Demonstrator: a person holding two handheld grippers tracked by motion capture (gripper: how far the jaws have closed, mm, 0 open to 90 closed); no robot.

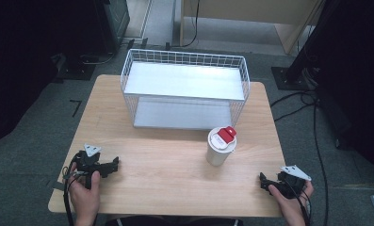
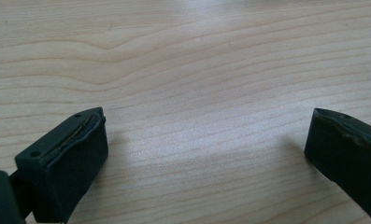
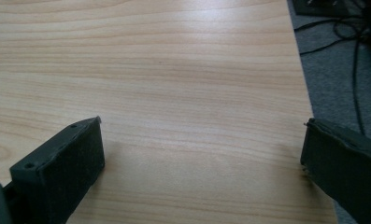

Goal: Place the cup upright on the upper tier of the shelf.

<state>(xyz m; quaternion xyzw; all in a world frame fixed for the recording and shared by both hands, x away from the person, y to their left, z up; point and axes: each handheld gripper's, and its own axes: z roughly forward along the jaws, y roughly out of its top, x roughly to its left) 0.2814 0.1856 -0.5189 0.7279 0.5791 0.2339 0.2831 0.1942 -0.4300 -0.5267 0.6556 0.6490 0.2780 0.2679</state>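
You are holding your left tool (image 1: 110, 165) low over the near left part of the table (image 1: 175, 179), and its jaws are standing wide apart with nothing between them; in the left gripper view only bare wood grain is lying between and ahead of the two black pads (image 2: 75, 172). Your left hand (image 1: 85, 186) is wrapping the tool's body from behind, and its grey three-cornered plate (image 1: 92, 150) is sitting on top. You are holding your right tool (image 1: 264, 182) at the near right corner of the table, close to the edge, and its jaws are likewise spread wide and gripping nothing; in the right gripper view the table edge is running just outside the far jaw, with grey carpet (image 3: 332, 79) and dark cables (image 3: 356, 56) beyond it. Your right hand (image 1: 293, 197) is gripping that tool from below. A white cup with a red flip tab on its lid (image 1: 221, 146) is standing upright ahead of your right tool and toward the table's middle, well apart from both tools. Beyond the cup, farther from both tools, a white wire basket rack (image 1: 184, 89) with two flat shelves is standing on the table's far half.
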